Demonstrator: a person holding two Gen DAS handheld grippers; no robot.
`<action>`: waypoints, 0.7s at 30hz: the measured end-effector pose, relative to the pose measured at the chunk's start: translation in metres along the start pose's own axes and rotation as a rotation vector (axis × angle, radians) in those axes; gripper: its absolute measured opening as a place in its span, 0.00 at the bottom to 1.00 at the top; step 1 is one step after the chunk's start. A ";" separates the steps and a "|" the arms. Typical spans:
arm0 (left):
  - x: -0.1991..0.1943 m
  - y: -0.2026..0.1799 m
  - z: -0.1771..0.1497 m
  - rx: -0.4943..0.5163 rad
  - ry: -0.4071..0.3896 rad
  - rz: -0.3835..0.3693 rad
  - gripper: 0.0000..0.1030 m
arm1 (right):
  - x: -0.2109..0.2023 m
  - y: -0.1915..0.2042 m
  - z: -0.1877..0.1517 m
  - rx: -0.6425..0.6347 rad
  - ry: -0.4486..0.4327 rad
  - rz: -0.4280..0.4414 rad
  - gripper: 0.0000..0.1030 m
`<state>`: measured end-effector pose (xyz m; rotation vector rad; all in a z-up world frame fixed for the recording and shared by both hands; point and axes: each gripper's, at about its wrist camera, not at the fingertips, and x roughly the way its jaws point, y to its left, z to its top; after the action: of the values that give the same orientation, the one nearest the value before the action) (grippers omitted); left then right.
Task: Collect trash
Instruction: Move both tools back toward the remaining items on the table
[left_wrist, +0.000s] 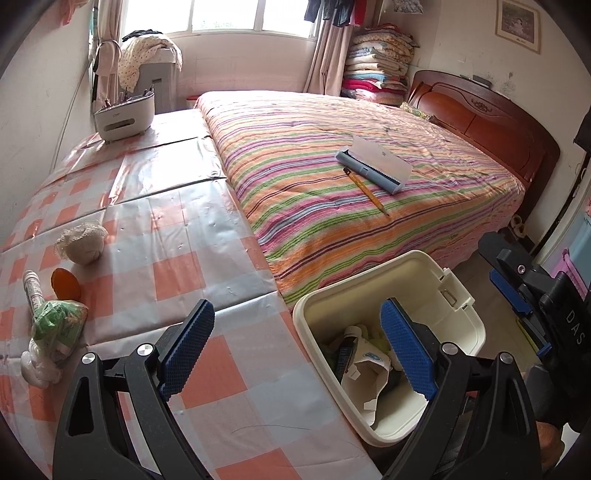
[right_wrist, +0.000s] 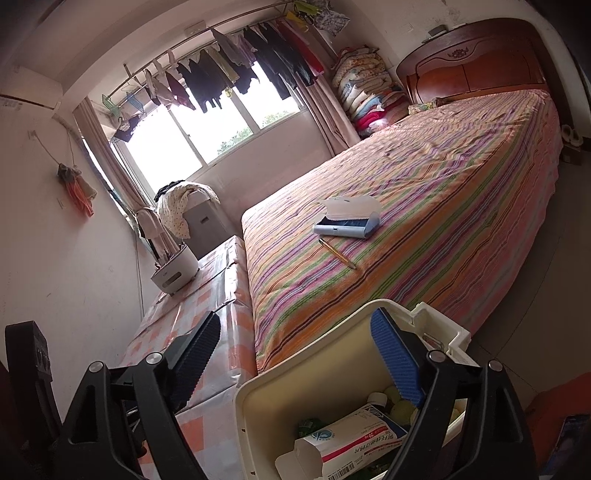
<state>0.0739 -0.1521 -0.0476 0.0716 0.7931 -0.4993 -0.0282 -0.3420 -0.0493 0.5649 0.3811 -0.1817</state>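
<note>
- Lying at the far left of the glossy checked table (left_wrist: 177, 236), the trash still to collect sits in a loose cluster: a clear tube (left_wrist: 32, 291), an orange disc (left_wrist: 66, 283), a crumpled green wrapper (left_wrist: 61, 319) on a white wad (left_wrist: 38, 363), and a cream ball (left_wrist: 83, 243) with a lacy frill.
- Wrapper and wad look light, soft and crushable; pinch them at the thickest bunch.
- Tube looks stiff, smooth and likely to roll or slip; take it across its middle.
- Disc seems thin and flat on slick vinyl, so probably the hardest to lift; catch an edge.
- Left gripper (left_wrist: 297, 350) stands wide and empty, its ribbed blue pads straddling the table edge and bin.
- Bin (left_wrist: 461, 314), stiff cream plastic with rounded corners, stands at the foot of the striped bed (left_wrist: 332, 184) and already holds a white carton (right_wrist: 354, 439) and scraps.
- Right gripper (right_wrist: 295, 362) hangs wide over the bin, nothing between its pads.
</note>
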 end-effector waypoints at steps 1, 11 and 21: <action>-0.001 0.007 0.000 -0.013 -0.002 0.012 0.87 | 0.001 0.003 -0.001 -0.004 0.003 0.004 0.79; -0.028 0.110 0.007 -0.244 -0.038 0.137 0.87 | 0.019 0.032 -0.018 -0.041 0.066 0.047 0.79; -0.057 0.239 0.004 -0.536 -0.078 0.350 0.87 | 0.037 0.065 -0.039 -0.087 0.127 0.080 0.79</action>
<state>0.1518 0.0802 -0.0341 -0.3007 0.7956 0.0502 0.0114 -0.2687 -0.0628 0.5061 0.4865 -0.0520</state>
